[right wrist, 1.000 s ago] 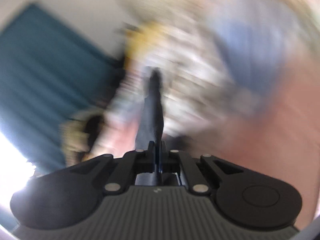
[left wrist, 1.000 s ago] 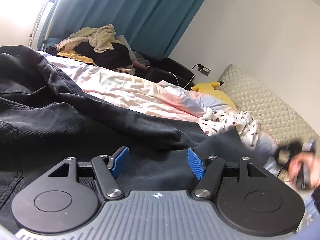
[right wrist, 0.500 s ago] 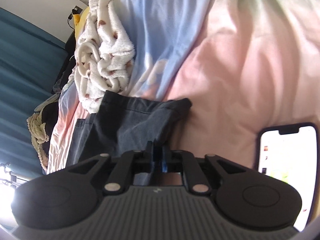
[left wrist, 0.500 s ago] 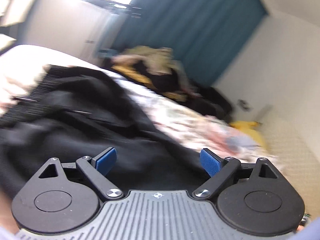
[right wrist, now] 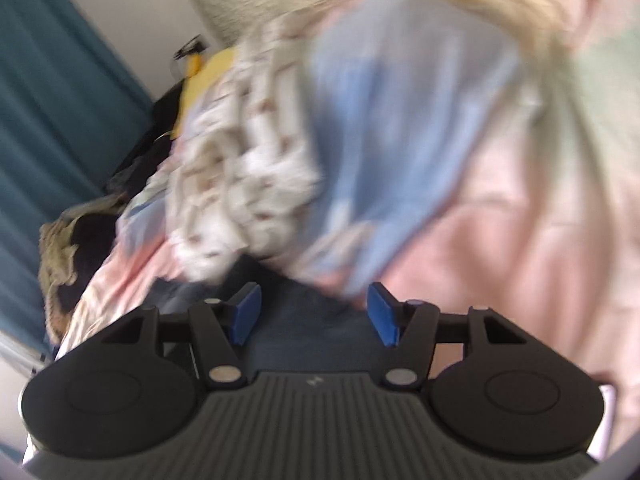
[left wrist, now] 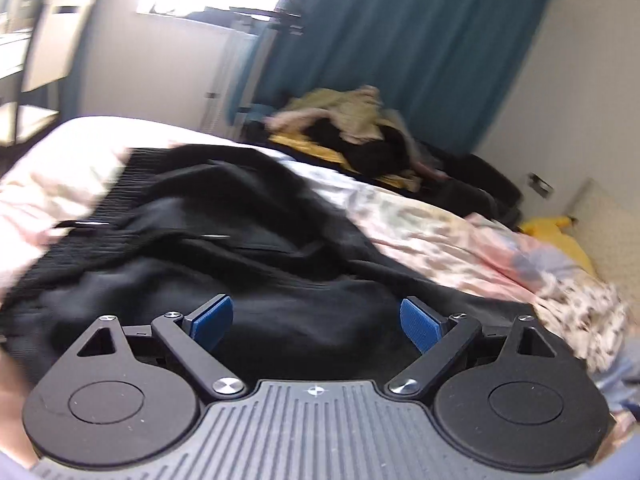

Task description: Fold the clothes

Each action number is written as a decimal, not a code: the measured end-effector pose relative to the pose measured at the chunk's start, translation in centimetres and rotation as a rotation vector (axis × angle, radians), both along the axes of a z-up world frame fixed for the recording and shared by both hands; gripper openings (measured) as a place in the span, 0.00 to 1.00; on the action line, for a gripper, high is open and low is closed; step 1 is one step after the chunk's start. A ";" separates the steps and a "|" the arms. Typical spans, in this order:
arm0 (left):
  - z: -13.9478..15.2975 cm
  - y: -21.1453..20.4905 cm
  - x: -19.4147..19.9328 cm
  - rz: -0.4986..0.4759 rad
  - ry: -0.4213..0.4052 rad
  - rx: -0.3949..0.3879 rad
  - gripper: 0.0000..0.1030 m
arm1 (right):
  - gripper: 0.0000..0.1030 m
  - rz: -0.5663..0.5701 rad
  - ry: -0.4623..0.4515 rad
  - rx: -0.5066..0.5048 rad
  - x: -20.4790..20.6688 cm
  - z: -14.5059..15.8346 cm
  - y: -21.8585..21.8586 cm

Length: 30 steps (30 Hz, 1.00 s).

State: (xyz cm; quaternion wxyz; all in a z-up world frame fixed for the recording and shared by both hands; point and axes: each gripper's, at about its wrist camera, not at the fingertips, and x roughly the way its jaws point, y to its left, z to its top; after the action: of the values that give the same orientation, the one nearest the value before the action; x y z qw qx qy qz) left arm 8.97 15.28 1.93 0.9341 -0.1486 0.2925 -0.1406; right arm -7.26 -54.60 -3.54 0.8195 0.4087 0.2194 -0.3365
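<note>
The black garment (left wrist: 224, 248) lies spread on the bed (left wrist: 440, 240), stretching far-left from the left tongs (left wrist: 316, 322), spread wide and empty just above it; the right tongs (right wrist: 312, 314) are opening over its dark edge, pinching nothing

Location: home bedroom. Evidence: a bed (left wrist: 420, 224) with pastel bedding ahead of the tongs, teal curtains (left wrist: 400, 52) beyond it, a clothes pile (left wrist: 352, 128) at the far edge.

black garment (left wrist: 248, 264), pink-and-blue duvet (right wrist: 500, 200), teal curtain (left wrist: 400, 60)
</note>
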 end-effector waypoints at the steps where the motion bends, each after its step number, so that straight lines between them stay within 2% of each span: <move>1: -0.6 -1.3 0.2 -0.018 0.003 0.008 0.90 | 0.59 0.025 -0.010 0.003 1.5 0.3 1.1; 3: -2.0 -3.6 0.3 -0.046 0.015 0.058 0.90 | 0.59 0.082 -0.031 0.006 4.4 0.9 3.9; 7: -5.0 -6.9 -0.4 -0.114 0.065 0.196 0.90 | 0.59 0.182 -0.037 -0.064 9.8 1.6 10.2; 10: -5.8 -8.7 -1.6 -0.166 0.049 0.290 0.90 | 0.61 0.258 -0.054 -0.089 11.9 0.1 14.2; 12: -6.1 -9.6 -2.3 -0.201 0.016 0.340 0.90 | 0.61 0.320 -0.019 -0.089 12.8 -2.0 16.0; 14: -6.3 -10.4 -2.4 -0.240 -0.007 0.368 0.90 | 0.60 0.340 0.035 -0.042 13.2 -4.1 16.7; 17: -5.9 -12.3 -1.3 -0.285 -0.021 0.374 0.90 | 0.60 0.321 0.012 0.057 12.7 -4.9 16.4; 23: -3.6 -20.9 5.4 -0.404 -0.072 0.433 0.90 | 0.60 0.210 -0.086 -0.033 11.0 -2.8 15.8; 26: -3.5 -26.6 10.1 -0.460 -0.080 0.458 0.90 | 0.60 0.175 -0.127 -0.024 10.3 -2.9 15.1; 28: -4.0 -30.6 13.5 -0.480 -0.042 0.443 0.90 | 0.63 0.159 -0.169 -0.012 9.6 -2.9 14.6; 29: -4.4 -32.5 14.9 -0.511 -0.022 0.423 0.90 | 0.67 0.151 -0.192 -0.007 9.2 -2.9 14.3; 30: -4.8 -34.4 16.2 -0.549 -0.009 0.407 0.90 | 0.76 0.143 -0.212 -0.007 8.8 -3.0 14.0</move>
State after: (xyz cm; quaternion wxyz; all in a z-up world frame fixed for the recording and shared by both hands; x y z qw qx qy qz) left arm 25.16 -19.12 -2.90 0.8732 0.1259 0.3395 -0.3261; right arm 1.52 -40.56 -6.50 0.8615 0.4224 0.1590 -0.2328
